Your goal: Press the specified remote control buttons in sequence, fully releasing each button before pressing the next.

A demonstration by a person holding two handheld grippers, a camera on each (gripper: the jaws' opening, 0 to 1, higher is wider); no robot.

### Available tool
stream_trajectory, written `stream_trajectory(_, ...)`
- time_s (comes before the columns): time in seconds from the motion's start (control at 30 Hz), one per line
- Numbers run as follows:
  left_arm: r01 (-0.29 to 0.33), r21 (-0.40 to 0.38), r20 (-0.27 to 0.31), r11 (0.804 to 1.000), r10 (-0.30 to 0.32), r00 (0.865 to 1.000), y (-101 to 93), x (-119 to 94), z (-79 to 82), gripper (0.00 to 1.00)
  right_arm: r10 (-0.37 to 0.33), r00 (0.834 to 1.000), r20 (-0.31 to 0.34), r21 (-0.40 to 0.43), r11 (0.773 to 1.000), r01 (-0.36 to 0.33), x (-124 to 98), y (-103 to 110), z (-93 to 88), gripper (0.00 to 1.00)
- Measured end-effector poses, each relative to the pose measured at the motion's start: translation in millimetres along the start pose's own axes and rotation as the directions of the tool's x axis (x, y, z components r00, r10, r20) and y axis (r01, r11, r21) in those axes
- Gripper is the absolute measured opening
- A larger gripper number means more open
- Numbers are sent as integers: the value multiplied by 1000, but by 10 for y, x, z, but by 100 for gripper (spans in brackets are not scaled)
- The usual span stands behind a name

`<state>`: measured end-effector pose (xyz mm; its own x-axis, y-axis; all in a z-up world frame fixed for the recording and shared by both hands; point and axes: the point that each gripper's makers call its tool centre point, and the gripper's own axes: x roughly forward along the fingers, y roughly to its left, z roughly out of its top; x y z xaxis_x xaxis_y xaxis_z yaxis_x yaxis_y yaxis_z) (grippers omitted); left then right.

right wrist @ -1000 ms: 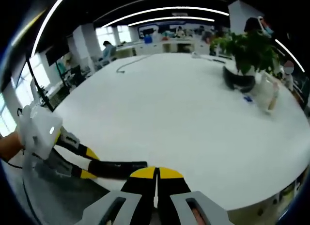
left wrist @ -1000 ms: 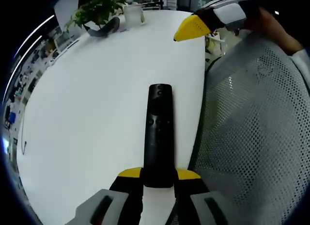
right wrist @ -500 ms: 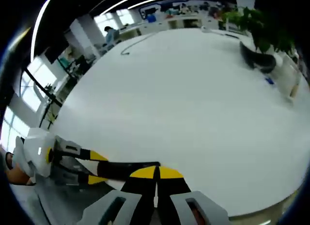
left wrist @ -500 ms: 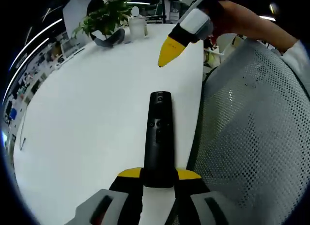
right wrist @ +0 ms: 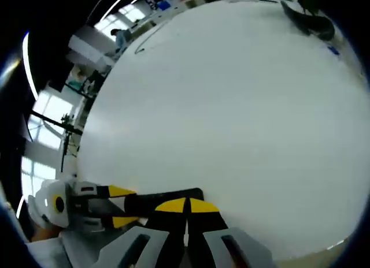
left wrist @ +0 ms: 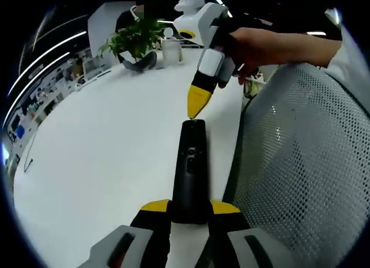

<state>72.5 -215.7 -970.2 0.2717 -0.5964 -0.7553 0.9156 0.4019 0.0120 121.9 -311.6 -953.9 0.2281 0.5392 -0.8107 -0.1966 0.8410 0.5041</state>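
Glossy black plastic remote (left wrist: 191, 164), smooth white table (left wrist: 104, 141), perforated grey mesh chair (left wrist: 295, 164).

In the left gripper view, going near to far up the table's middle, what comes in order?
Left hand-held gripper clamped on the remote → remote's far end → closed yellow tip of the right hand-held gripper just above it → potted plant and clear container at the table's far edge.
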Motion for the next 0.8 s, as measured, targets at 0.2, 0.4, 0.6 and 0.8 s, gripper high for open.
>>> stream_trajectory(0.2,-3,-6,7,1000,3,1000,0,-5,5,24,-14,1000,-25,-21,1000,14,36,10,-45,0)
stream_trajectory(0.4,-7,-8,6,1000,7,1000,-9,1,9,24,-26,999,-39,-28,999,25,46,-18,-67,0)
stream_trajectory(0.6,-12,-16,4,1000,12,1000,-15,-1,11,24,-35,998,-43,-47,998,33,53,-12,-79,0)
stream_trajectory(0.8,-12,-33,3,999,12,1000,-9,-4,10,24,-39,998,-41,-65,997,36,52,-1,-79,0)
